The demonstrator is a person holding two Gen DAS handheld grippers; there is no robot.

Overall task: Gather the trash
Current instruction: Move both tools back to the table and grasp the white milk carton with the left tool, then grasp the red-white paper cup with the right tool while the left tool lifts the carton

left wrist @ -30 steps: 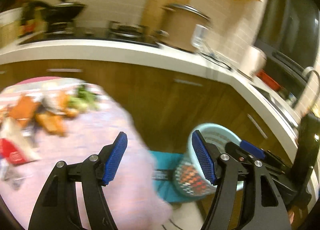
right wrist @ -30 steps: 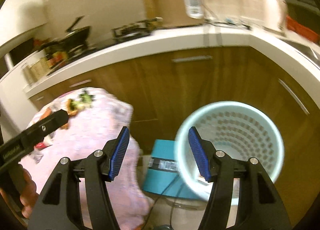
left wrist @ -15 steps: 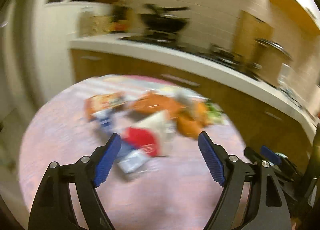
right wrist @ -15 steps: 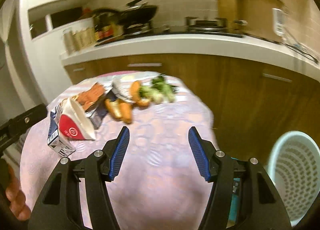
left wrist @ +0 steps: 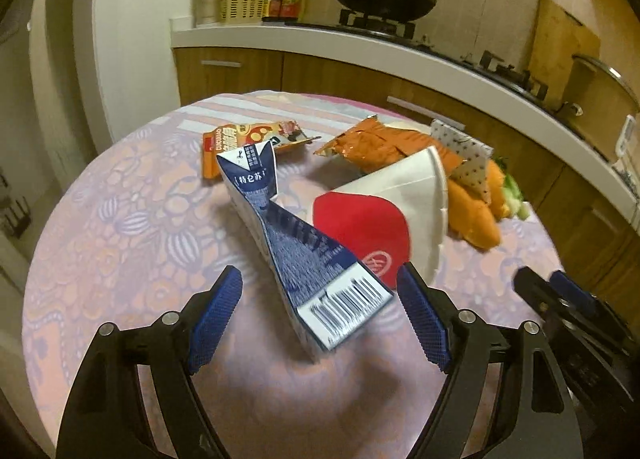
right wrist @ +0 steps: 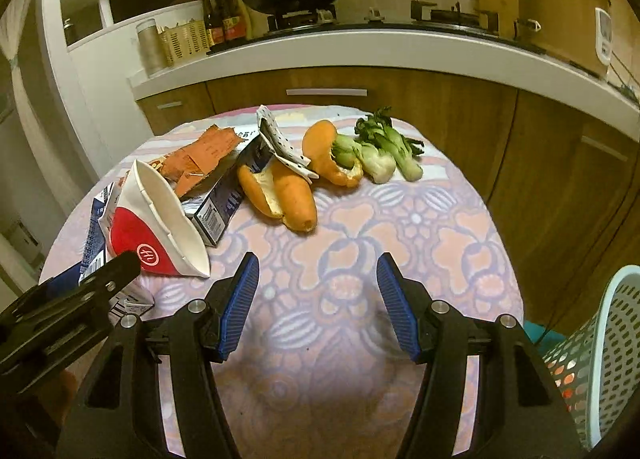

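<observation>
Trash lies on a round table with a pink floral cloth. My left gripper is open, its jaws either side of the near end of a flattened blue milk carton. A crushed red and white paper cup lies just right of the carton, also in the right wrist view. Orange snack wrappers and orange peels lie beyond. My right gripper is open and empty over bare cloth, nearer than the peels.
A pale blue perforated bin stands on the floor to the table's right. Bok choy lies at the table's far edge. Wooden cabinets and a white counter with a wok and pot run behind.
Both grippers have swung left from the bin to the table. The left gripper has come down around the blue carton's end. Both stayed open.
</observation>
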